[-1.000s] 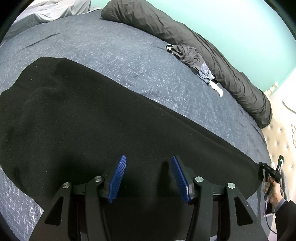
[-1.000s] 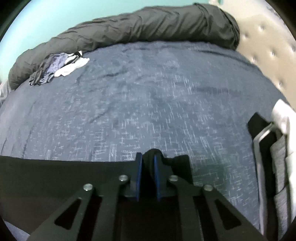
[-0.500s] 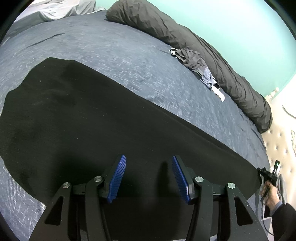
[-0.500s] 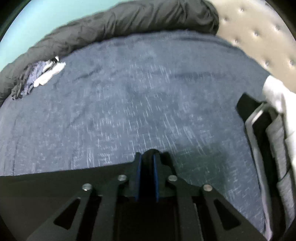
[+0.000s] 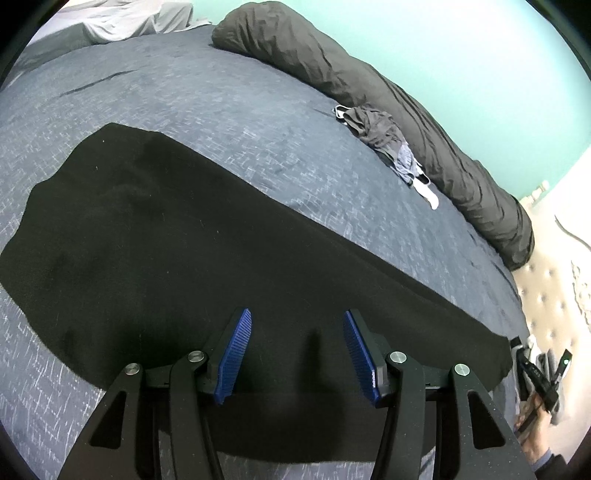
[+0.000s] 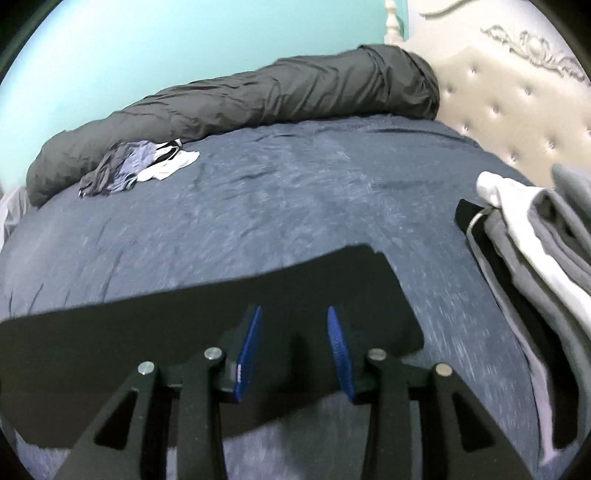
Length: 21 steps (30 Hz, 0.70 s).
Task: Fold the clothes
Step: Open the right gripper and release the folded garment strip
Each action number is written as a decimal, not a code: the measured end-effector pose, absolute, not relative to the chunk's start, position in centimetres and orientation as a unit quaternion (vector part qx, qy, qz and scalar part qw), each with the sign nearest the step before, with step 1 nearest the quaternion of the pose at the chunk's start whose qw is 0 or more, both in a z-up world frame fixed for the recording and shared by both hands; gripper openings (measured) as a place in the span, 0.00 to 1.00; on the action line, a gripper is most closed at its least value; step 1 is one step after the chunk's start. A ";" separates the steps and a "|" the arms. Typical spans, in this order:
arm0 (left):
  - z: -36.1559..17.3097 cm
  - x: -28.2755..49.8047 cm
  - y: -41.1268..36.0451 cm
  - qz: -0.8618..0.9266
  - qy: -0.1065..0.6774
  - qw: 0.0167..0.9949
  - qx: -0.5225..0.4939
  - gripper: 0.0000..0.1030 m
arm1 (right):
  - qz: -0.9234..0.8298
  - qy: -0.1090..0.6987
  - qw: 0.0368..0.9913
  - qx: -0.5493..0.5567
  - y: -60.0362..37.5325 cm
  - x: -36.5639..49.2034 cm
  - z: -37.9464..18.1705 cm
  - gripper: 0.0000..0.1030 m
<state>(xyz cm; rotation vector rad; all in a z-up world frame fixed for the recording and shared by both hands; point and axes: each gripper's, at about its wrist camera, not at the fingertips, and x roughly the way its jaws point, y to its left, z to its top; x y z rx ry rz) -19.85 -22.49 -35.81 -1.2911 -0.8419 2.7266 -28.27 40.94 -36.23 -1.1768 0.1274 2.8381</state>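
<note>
- Blue bedspread [image 5: 229, 110], flecked with white, covers the mattress; shallow creases visible.
- Dark grey rolled duvet [image 6: 258, 99] lies along the far edge of the bed against the turquoise wall [image 5: 461, 55].
- Cream tufted headboard [image 6: 517, 107] stands at the head end, with carved ornament on its top rail.
- Pale grey bedding [image 5: 122, 18] bunched at the far corner in the left wrist view.

A folded garment [image 5: 221, 258] lies across the near side of a bed [image 5: 229, 110], a rolled duvet [image 6: 258, 99] along its far edge, crumpled clothes [image 6: 136, 166] against it, stacked clothes [image 6: 535, 258] at right.
</note>
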 end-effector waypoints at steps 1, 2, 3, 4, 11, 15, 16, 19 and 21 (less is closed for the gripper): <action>-35.8 -19.7 -22.3 0.871 -0.265 0.007 -0.414 0.55 | 0.923 0.050 0.030 -0.379 40.7 -27.4 -36.2 0.37; -35.8 -19.6 -22.1 0.871 -0.261 0.009 -0.416 0.55 | 0.924 0.062 0.025 -0.377 40.5 -26.3 -36.2 0.38; -35.8 -19.5 -21.9 0.871 -0.258 0.011 -0.418 0.55 | 0.924 0.076 0.019 -0.375 40.1 -25.1 -36.2 0.40; -35.9 -19.5 -21.6 0.870 -0.256 0.015 -0.420 0.55 | 0.922 0.090 0.014 -0.376 39.6 -23.9 -36.3 0.41; -36.4 -20.0 -18.7 0.864 -0.242 0.048 -0.439 0.55 | 0.898 0.174 -0.057 -0.399 35.3 -18.3 -39.0 0.42; -35.7 -20.8 -16.4 0.869 -0.216 0.060 -0.441 0.55 | 0.885 0.186 -0.091 -0.417 33.3 -17.2 -40.4 0.43; -35.5 -21.2 -15.8 0.870 -0.209 0.062 -0.442 0.55 | 0.881 0.189 -0.098 -0.423 33.1 -17.4 -40.5 0.43; -35.1 -23.0 -14.0 0.872 -0.188 0.065 -0.448 0.55 | 0.879 0.203 -0.110 -0.418 32.9 -17.8 -40.6 0.43; -35.1 -24.7 -12.9 0.869 -0.174 0.069 -0.458 0.55 | 0.876 0.211 -0.115 -0.418 32.8 -17.8 -41.2 0.49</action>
